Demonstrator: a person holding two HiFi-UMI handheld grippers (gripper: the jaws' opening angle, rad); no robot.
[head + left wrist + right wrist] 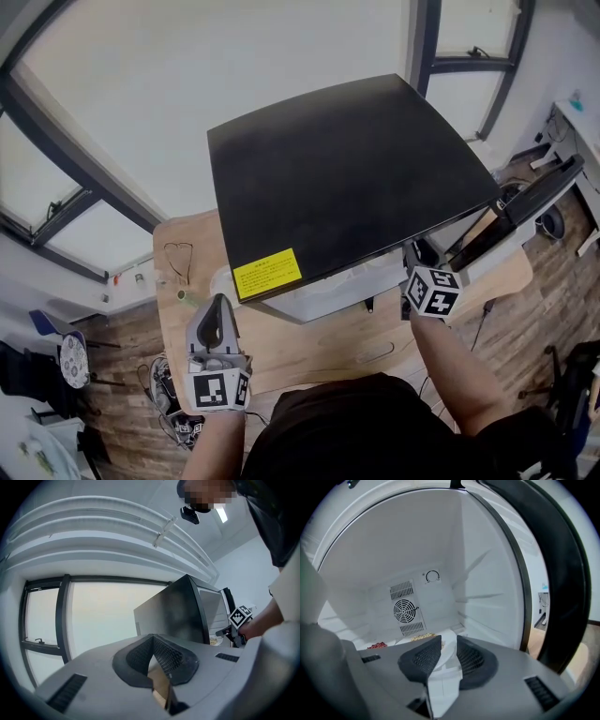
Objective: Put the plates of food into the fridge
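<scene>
A black mini fridge (347,178) stands on the wooden table (309,352) with its door (525,211) swung open to the right. My right gripper (449,645) reaches into the white interior; in the head view only its marker cube (433,291) shows. Its jaws stand apart. Just beyond the fingertips sits a white plate of yellow food (423,637), its rim showing in the gap. A helping of red food (377,645) lies further left on the same shelf. My left gripper (218,314) hangs shut and empty over the table's left part.
A fan grille (404,610) and a dial are on the fridge's back wall. A thin cable loop (178,258) and a small green thing (187,298) lie on the table's left end. Large windows run behind the fridge. Wooden floor with clutter surrounds the table.
</scene>
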